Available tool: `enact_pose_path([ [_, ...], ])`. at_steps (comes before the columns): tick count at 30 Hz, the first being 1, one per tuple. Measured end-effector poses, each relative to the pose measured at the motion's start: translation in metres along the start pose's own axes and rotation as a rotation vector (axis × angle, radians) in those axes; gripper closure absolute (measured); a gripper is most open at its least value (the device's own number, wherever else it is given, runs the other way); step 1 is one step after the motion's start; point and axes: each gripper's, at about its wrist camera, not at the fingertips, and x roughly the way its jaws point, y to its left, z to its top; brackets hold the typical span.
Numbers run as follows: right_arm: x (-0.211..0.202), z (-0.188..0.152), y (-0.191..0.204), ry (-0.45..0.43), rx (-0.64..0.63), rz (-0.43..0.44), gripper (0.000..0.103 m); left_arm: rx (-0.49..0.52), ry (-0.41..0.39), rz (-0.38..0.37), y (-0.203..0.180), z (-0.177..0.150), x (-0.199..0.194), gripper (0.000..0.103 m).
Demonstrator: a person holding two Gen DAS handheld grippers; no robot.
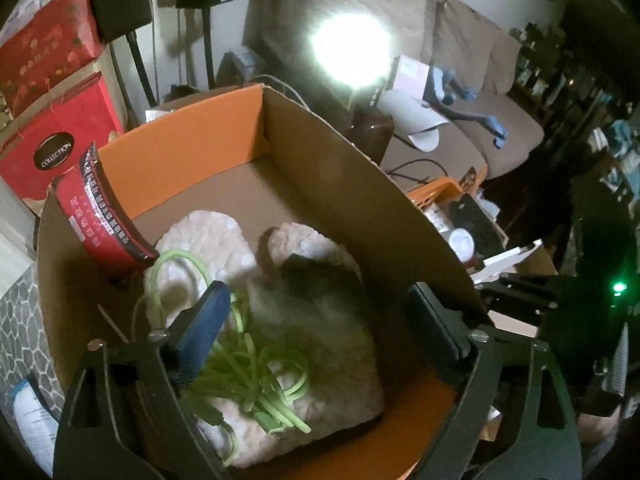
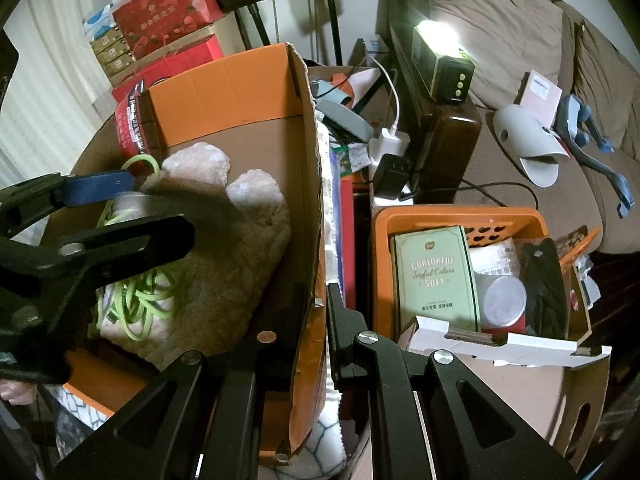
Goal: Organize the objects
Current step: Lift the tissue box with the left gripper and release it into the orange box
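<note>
An orange cardboard box (image 1: pixel 224 132) holds a fluffy beige slipper pair (image 1: pixel 320 320), a coiled green cable (image 1: pixel 256 376) and a red packet (image 1: pixel 100 216) leaning in its left corner. My left gripper (image 1: pixel 316 320) is open inside the box, over the cable and slippers, holding nothing. It also shows in the right wrist view (image 2: pixel 132 208). My right gripper (image 2: pixel 316 300) is shut on the box's right wall (image 2: pixel 310 200), one finger inside and one outside.
An orange basket (image 2: pixel 452 216) to the right holds a green "Soft" box (image 2: pixel 436 276), a round tin and dark items. A lit lamp (image 2: pixel 440 60) stands on a brown stand. Red gift boxes (image 1: pixel 52 92) are stacked behind. A sofa with a grey slipper (image 2: pixel 528 148) is at the right.
</note>
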Motion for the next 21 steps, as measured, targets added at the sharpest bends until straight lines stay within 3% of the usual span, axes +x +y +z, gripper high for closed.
enact_pose_path([
  [6,-0.001,-0.001,0.0,0.0,0.0,0.0,0.094,-0.032,-0.045,0.016,0.016,0.001,-0.026,0.01],
  [10,0.0,0.0,0.0,-0.001,-0.001,0.0,0.094,-0.061,-0.121,0.106,0.041,-0.006,-0.06,0.01],
  [15,-0.002,-0.002,0.0,-0.004,0.004,0.003,0.094,-0.181,-0.193,0.188,0.091,-0.021,-0.095,0.01],
  [21,-0.002,-0.003,0.001,-0.004,0.0,0.004,0.094,-0.287,-0.253,0.237,0.141,-0.044,-0.133,0.01],
])
